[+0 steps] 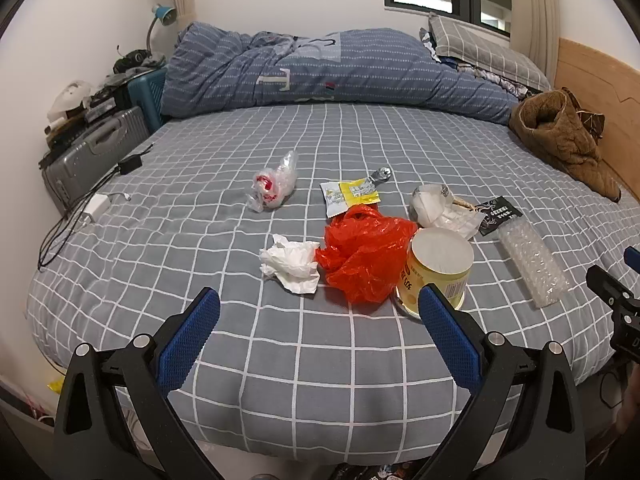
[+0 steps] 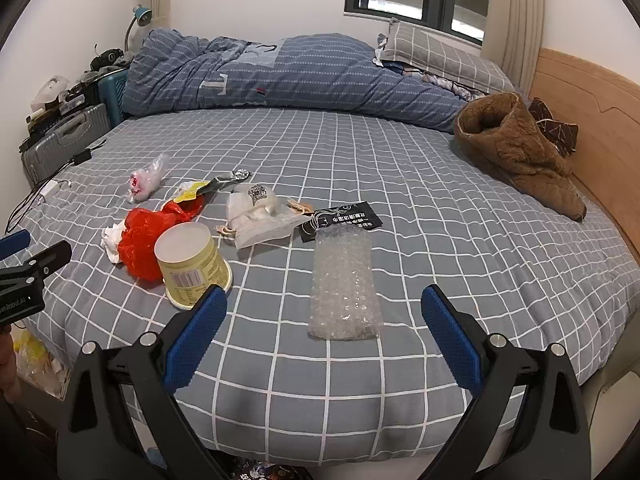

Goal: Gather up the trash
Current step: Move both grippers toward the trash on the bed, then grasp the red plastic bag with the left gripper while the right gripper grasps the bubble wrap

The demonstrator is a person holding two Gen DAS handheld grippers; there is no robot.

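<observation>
Trash scattered mid-bed toward near edge: crumpled tissue [image 1: 291, 265] touching red plastic bag [image 1: 366, 256], yellow cup [image 1: 438, 270] upside down against bag; bubble wrap [image 2: 345, 292] nearer headboard side, black sachet [image 2: 340, 220] at its far end. Left gripper [image 1: 320, 320] spread, empty, above near edge. Right gripper [image 2: 322, 318] spread, empty, facing bubble wrap. Bed [image 1: 200, 340] in grey checked sheet.
</observation>
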